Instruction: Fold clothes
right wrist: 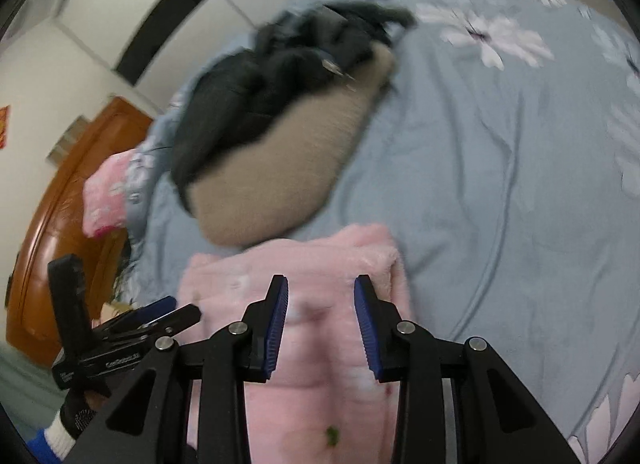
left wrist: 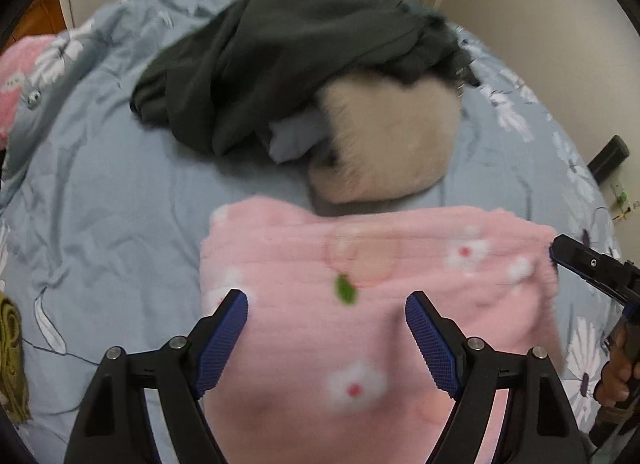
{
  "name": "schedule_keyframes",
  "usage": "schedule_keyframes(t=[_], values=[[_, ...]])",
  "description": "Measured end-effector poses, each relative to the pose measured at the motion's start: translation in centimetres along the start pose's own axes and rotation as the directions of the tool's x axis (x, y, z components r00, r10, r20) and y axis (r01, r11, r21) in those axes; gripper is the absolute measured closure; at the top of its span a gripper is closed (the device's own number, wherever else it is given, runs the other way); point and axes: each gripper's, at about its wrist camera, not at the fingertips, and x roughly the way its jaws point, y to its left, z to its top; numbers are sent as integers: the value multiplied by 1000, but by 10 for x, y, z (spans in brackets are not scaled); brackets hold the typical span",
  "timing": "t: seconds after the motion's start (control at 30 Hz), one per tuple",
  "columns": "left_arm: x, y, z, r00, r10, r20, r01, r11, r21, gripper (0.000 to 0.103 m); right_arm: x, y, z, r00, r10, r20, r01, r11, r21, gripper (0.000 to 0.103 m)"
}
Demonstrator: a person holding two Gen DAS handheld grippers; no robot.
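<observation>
We look down on a blue-grey floral duvet (left wrist: 100,184) covering a bed. Far from us, a dark grey garment (left wrist: 260,64) lies heaped over a cream plush cushion (left wrist: 392,144). Nearest us lies a pink fleece garment (left wrist: 360,304) with white flowers, partly folded, its long axis running left to right across the left wrist view. Our left gripper (left wrist: 326,330) hovers over it, jaws wide apart, holding nothing. Our right gripper (right wrist: 321,312), at the garment's right end, has its jaws partly apart; they seem empty. We judge the thick fleece could spring open or bunch if we pinch only the top layer.
</observation>
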Motion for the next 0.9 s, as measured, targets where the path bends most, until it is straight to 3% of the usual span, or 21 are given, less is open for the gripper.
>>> schedule_keyframes(t=[0.07, 0.23, 0.43, 0.53, 0.6, 0.7, 0.9], values=[[15, 3, -2, 999, 3, -44, -3, 1000, -1, 19, 14, -10, -1, 1000, -1, -27, 2, 999, 40, 68], [13, -1, -6, 999, -3, -43, 5, 999, 37, 19, 21, -16, 1, 999, 1, -37, 1, 999, 50, 68], [-18, 16, -7, 995, -101, 9, 102, 992, -74, 19, -14, -9, -6, 999, 39, 30, -40, 998, 41, 68], [-35, 25, -15, 989, -142, 50, 147, 982, -118, 19, -31, -13, -19, 998, 39, 54, -42, 998, 49, 62], [-43, 28, -24, 986, -148, 75, 157, 980, -125, 19, -38, -20, -31, 998, 43, 51, -46, 997, 66, 52], [-44, 34, -34, 984, -162, 77, 171, 978, -121, 19, -44, -29, -45, 999, 28, 34, -31, 997, 78, 49], [-40, 64, -49, 969, -241, 47, 244, 928, -281, 19, -49, -49, -62, 1000, 27, 0, -27, 994, 103, 35]])
